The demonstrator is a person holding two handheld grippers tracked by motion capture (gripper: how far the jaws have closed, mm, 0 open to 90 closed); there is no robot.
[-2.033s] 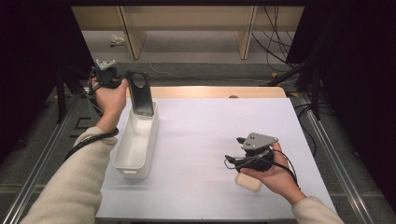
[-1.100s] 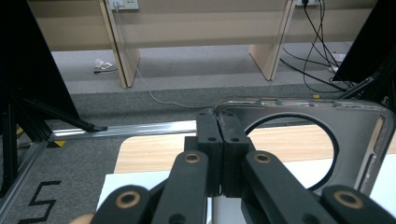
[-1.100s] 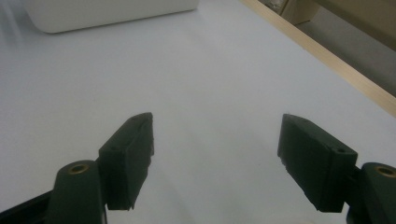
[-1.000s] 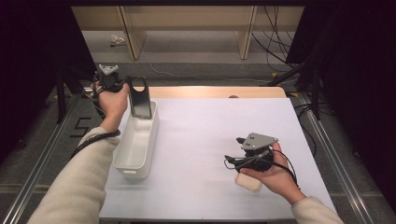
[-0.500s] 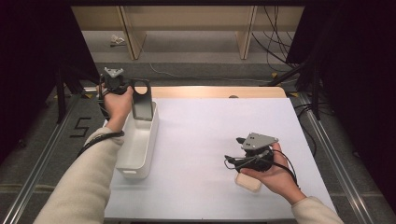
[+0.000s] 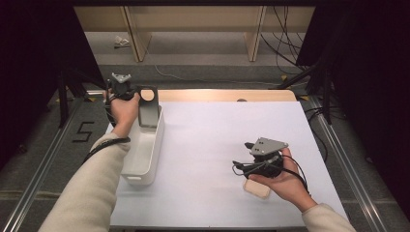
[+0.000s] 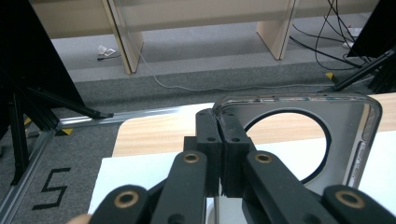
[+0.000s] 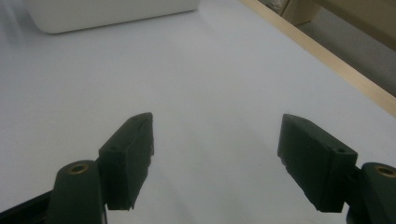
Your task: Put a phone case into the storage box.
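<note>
Holding a dark phone case [image 6: 148,107] by its upper left corner, our left gripper [image 7: 218,140] has its jaws pressed together on the thin rim, as the left gripper view shows: the two black pads meet on the glossy edge of the case, and the big round cut-out in its back lets the pale wood strip and the white sheet show through. From the high view we see the case standing upright at the far end of the white bin [image 6: 143,154], its lower part down inside the bin's far wall, with our left hand [image 6: 123,107] just beside it on the outer side. The bin lies lengthwise along the left edge of the bench [image 6: 212,140], near the far left corner. Our right gripper [image 6: 251,155] rests well apart from all that, near the near right corner of the bench, cradled in our right hand [image 6: 283,181]. Its jaws stand wide with only bare white sheet between them, as the right gripper view shows, and the bin is far off ahead of them. A small tan block [image 6: 256,188] lies on the bench just under that hand, at the near edge
</note>
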